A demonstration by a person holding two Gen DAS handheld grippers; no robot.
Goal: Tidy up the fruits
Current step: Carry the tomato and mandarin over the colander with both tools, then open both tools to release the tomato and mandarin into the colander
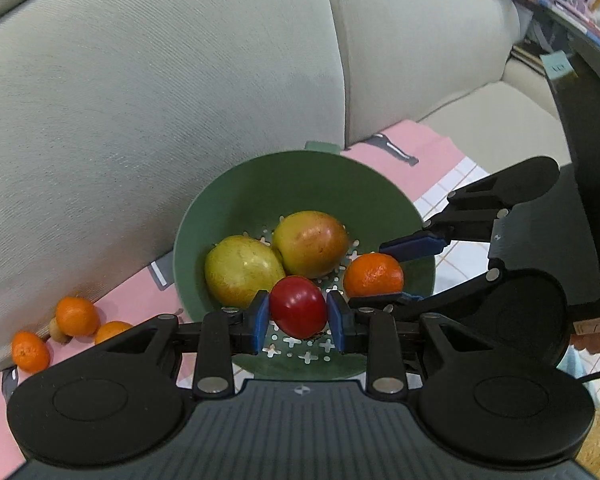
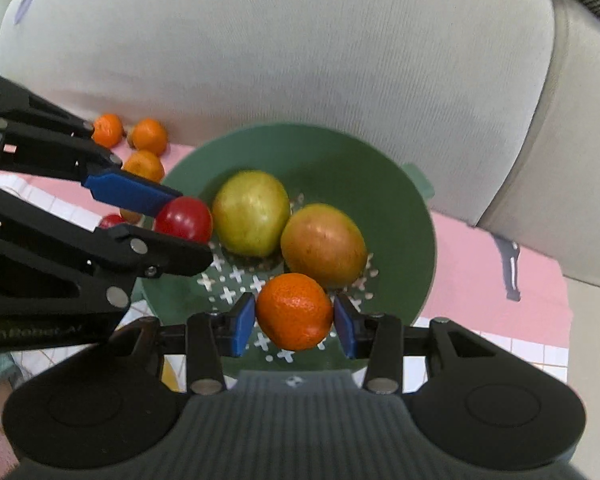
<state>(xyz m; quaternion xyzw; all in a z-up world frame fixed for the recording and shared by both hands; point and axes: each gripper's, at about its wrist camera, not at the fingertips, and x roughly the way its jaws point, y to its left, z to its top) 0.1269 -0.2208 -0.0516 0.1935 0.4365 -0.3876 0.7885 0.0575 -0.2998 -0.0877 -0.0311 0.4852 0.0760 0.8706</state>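
A green perforated bowl (image 1: 260,176) (image 2: 320,148) stands on a pink cloth against the sofa back. Two yellow-green fruits with a red blush (image 1: 242,272) (image 1: 312,242) lie in it, also in the right wrist view (image 2: 251,212) (image 2: 324,246). My left gripper (image 1: 299,318) (image 2: 188,226) is shut on a small red fruit (image 1: 298,304) (image 2: 186,218) over the bowl's near side. Beside it, my right gripper (image 2: 295,320) (image 1: 384,274) is shut on a mandarin (image 2: 294,308) (image 1: 374,274), also over the bowl. Both fruits hang above the perforated bottom.
Three loose mandarins (image 1: 77,316) (image 2: 149,136) lie on the pink cloth (image 1: 140,300) left of the bowl, at the foot of the beige sofa back (image 1: 160,100). Another small red fruit (image 2: 111,221) shows behind the left gripper. A dark table edge (image 1: 580,128) stands at the right.
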